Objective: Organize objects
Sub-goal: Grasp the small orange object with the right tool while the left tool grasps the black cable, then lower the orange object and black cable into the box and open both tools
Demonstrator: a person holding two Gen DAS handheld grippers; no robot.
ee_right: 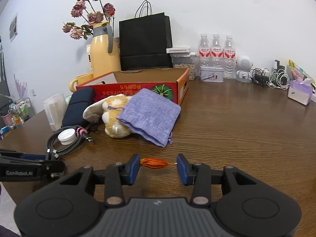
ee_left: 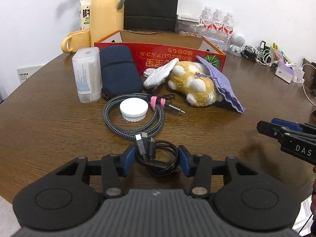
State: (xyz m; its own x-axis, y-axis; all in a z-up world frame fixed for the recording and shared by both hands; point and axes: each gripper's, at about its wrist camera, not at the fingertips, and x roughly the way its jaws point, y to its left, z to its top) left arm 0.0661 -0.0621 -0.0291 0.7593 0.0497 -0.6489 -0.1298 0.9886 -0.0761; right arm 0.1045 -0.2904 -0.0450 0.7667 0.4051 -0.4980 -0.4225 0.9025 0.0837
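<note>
Two grippers are seen low over the wooden table (ee_right: 246, 130). The left gripper (ee_left: 157, 158) is narrowed around a coiled black cable (ee_left: 164, 162), pads at its sides. The right gripper (ee_right: 158, 165) is pinched on a small orange pod (ee_right: 155, 163). An open red box (ee_right: 142, 86) is placed at twelve o'clock.

Bright, even light; fisheye-bowed edges

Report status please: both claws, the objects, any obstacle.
Left claw shut on black cable. Right claw shut on orange pod. Box open; plush and pouch lie before it.
</note>
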